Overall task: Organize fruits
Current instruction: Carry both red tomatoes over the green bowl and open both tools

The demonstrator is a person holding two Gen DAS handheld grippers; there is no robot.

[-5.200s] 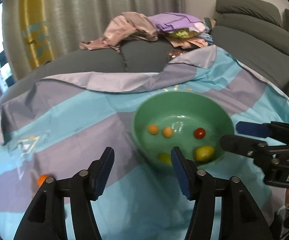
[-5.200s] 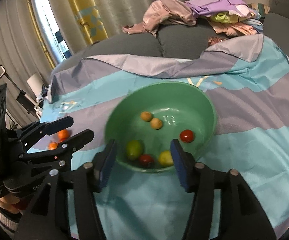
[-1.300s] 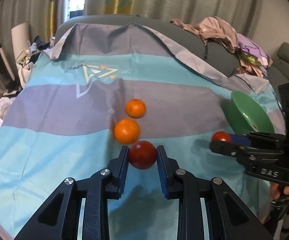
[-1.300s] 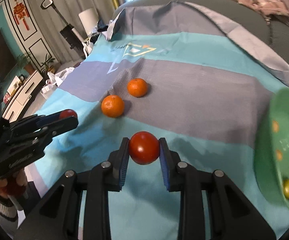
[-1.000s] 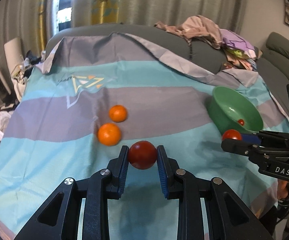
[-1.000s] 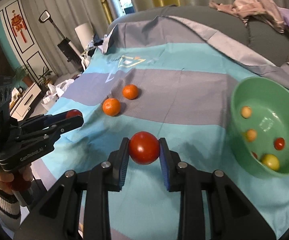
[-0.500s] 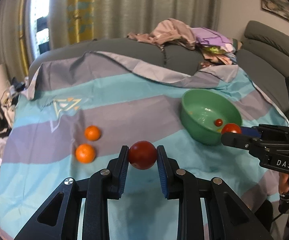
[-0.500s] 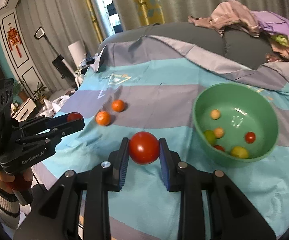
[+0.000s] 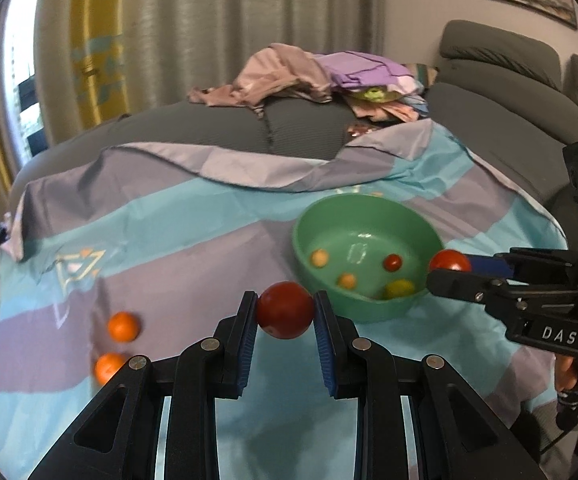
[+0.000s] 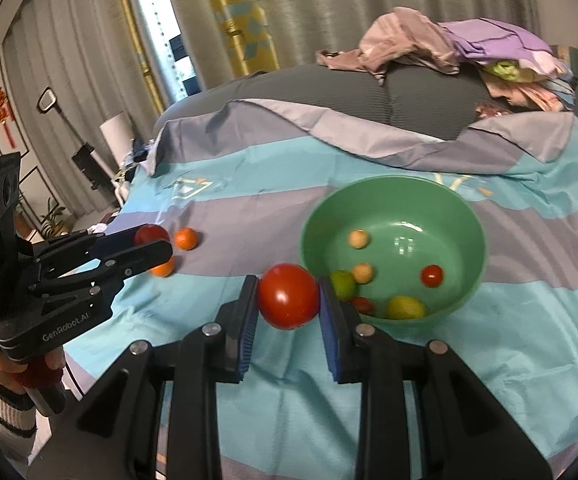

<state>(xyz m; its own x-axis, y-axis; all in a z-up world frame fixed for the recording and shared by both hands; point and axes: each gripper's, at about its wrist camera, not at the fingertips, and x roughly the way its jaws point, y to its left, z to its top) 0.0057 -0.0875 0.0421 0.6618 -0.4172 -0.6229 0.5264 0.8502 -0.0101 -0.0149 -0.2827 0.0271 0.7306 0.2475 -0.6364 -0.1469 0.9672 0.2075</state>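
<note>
- A striped teal-and-grey cloth (image 9: 193,240) covers the whole surface, with a heap of clothes (image 9: 309,76) at the far edge.
- The green bowl (image 10: 469,216) sits right of centre on the cloth, holding a handful of small red, yellow, green and tan fruits.
- The left gripper (image 9: 285,316) pinches a dark red tomato (image 9: 286,310) between its blue pads, just near and left of the bowl.
- The right gripper (image 10: 288,298) clamps a bright red tomato (image 10: 288,296), right at the bowl's near-left rim.
- Two oranges (image 9: 123,326) lie on the cloth, well left of the bowl.
</note>
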